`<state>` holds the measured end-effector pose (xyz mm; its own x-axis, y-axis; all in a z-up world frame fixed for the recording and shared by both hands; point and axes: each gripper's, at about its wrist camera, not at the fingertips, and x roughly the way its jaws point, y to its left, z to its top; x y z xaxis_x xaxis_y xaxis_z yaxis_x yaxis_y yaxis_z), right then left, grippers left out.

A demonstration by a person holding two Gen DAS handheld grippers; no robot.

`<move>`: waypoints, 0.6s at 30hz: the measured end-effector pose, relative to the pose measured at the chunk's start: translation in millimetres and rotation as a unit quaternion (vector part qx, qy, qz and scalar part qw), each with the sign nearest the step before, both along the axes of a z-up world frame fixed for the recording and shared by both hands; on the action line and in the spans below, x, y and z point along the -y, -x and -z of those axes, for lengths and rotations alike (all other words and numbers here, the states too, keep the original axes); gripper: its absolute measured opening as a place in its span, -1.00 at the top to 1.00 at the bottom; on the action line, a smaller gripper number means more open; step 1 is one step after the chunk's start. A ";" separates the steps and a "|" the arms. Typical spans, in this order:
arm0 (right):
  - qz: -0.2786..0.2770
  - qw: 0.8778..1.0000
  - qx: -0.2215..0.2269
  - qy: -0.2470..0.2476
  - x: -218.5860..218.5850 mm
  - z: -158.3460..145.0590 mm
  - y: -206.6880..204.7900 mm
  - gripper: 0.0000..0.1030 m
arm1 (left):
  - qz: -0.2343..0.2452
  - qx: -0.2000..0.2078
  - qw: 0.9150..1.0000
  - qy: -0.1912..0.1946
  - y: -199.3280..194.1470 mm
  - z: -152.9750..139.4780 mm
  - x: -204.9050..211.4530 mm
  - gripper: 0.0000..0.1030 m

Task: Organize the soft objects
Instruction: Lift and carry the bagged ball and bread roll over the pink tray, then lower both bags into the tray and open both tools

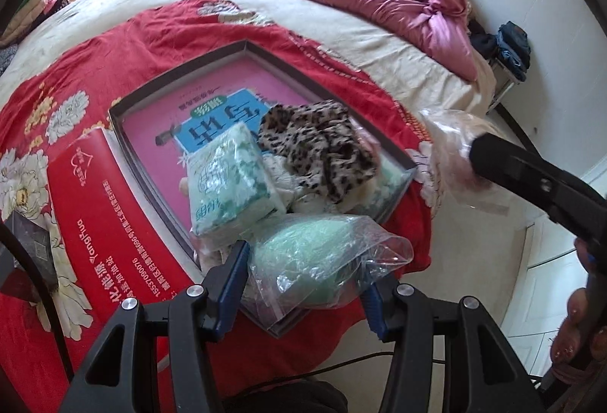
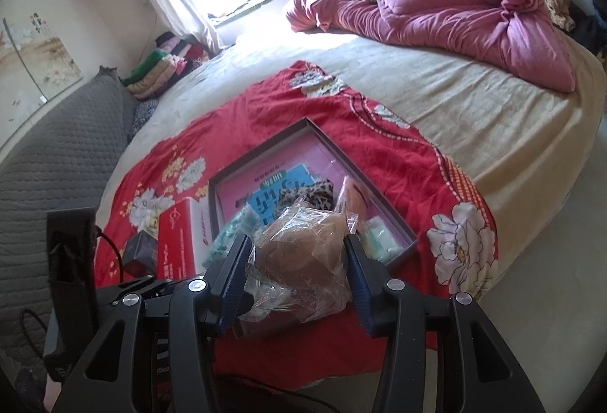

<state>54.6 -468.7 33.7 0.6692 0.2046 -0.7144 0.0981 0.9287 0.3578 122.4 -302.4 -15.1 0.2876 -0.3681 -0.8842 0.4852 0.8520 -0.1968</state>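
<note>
Landmark: shallow grey-walled box (image 1: 132,100) lying on the red floral cloth (image 1: 114,45), near the bed's front edge.
Left gripper (image 1: 303,269): fingers spread, one on each side of a clear zip bag with a pale green soft item (image 1: 315,257); the bag sits over the box's near corner. Whether the pads press the bag, I cannot tell.
Right gripper (image 2: 296,261): fingers closed against both sides of a crinkled clear bag holding a brown soft item (image 2: 299,261), held up in front of the box's near side.
Inside the box: green-and-white tissue pack (image 1: 231,181) and leopard-print cloth (image 1: 322,151), touching, heaped at the near end over white soft pieces; the far end shows only the pink liner (image 1: 227,79).
Box edges: the left wall abuts a red carton (image 1: 102,219); the right wall runs close to the cloth's edge.
Open room: beyond the box's far corner, bare red cloth, then cream sheet (image 2: 455,109); a rumpled pink quilt (image 2: 455,7) lies well beyond that. To the box's right, the bed edge drops to a pale floor (image 2: 531,318).
Writing: the red carton carries white print upside down, readable in part as "15537090076" and Latin letters too warped to read; a blue panel on the liner shows large upside-down Chinese characters, not legible; the tissue pack's print is blurred.
Other: a dark small box (image 2: 142,253) sits left of the red carton.
</note>
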 end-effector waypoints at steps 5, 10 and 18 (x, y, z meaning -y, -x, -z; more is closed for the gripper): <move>-0.004 1.000 -0.009 0.005 -0.1 9.3 -3.8 0.02 | -0.008 -0.002 1.000 -0.008 -11.6 8.0 -2.6 -0.04; -0.010 1.000 -0.021 0.007 -1.9 20.8 -9.8 0.01 | -0.010 -0.004 1.000 -0.013 -21.8 12.5 -2.3 -0.04; -0.027 0.999 -0.032 0.028 -8.1 34.9 -16.3 0.01 | -0.021 -0.008 1.000 -0.013 -41.6 19.4 -6.2 -0.05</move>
